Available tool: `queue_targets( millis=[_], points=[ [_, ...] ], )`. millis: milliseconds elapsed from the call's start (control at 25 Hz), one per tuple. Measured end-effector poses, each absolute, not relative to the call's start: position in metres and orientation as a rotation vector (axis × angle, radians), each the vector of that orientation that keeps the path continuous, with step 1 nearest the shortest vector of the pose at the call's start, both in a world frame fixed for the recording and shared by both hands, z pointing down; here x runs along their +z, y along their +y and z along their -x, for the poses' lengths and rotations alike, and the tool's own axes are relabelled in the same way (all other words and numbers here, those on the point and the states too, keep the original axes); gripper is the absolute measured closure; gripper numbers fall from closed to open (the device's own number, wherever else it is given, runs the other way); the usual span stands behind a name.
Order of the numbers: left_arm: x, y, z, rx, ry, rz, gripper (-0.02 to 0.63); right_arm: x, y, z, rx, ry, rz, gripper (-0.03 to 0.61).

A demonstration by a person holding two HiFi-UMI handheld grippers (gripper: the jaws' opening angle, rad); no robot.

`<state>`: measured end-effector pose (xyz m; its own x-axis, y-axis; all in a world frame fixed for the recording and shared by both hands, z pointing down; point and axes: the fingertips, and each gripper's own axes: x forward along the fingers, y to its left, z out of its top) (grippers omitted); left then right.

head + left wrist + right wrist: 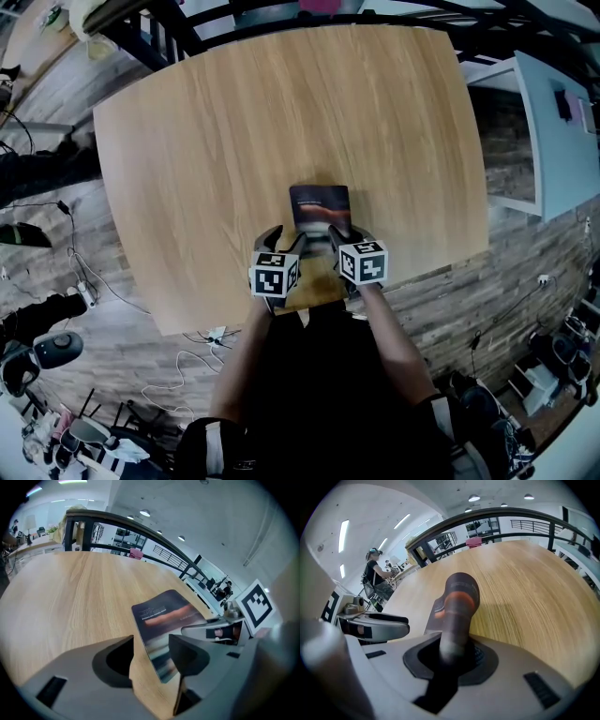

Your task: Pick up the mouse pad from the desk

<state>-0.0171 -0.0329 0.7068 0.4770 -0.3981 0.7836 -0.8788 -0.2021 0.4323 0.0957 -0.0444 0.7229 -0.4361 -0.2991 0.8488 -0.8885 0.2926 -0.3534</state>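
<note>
Mouse pad (459,597) — its near edge pinched inside the right claw (452,651).

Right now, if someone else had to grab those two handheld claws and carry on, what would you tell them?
Right gripper: shut on the near edge of the mouse pad, which bows up between its jaws.
Left gripper: open; a corner of the pad lies between its jaws, unpinched.
The pad sits near the front edge of the desk; its far end seems to rest on the wood.
Done: right-hand grip. Left: lift the pad clear of the desk.
</note>
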Motion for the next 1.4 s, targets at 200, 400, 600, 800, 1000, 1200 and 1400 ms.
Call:
queue_targets(
  millis=[200, 400, 600, 800, 1000, 1200, 1400],
  points=[
    [0.700, -0.033, 0.027, 0.625, -1.136, -1.800, 0.451, 0.717, -0.043, -0.092, 1.114, -1.916, -1.057, 0.508],
    [0.692, -0.031, 0.039, 0.592, -1.211, -1.770, 0.550, 0.709, -0.040, -0.088, 1.103, -1.939, -1.045, 0.513],
    [0.678, -0.029, 0.044, 0.566, -1.262, -1.781, 0.580, 0.700, -0.037, -0.086, 1.076, -1.966, -1.037, 0.517],
    [0.660, -0.027, 0.048, 0.537, -1.321, -1.799, 0.588, 0.686, -0.035, -0.083, 1.040, -2.007, -1.037, 0.522],
    [0.633, -0.027, 0.057, 0.480, -1.422, -1.827, 0.591, 0.669, -0.037, -0.081, 1.000, -2.055, -1.043, 0.525],
    [0.602, -0.024, 0.062, 0.432, -1.490, -1.854, 0.591, 0.648, -0.039, -0.083, 0.951, -2.115, -1.060, 0.525],
    [0.577, -0.012, 0.059, 0.391, -1.546, -1.871, 0.591, 0.627, -0.036, -0.089, 0.902, -2.173, -1.058, 0.525]
  ],
)
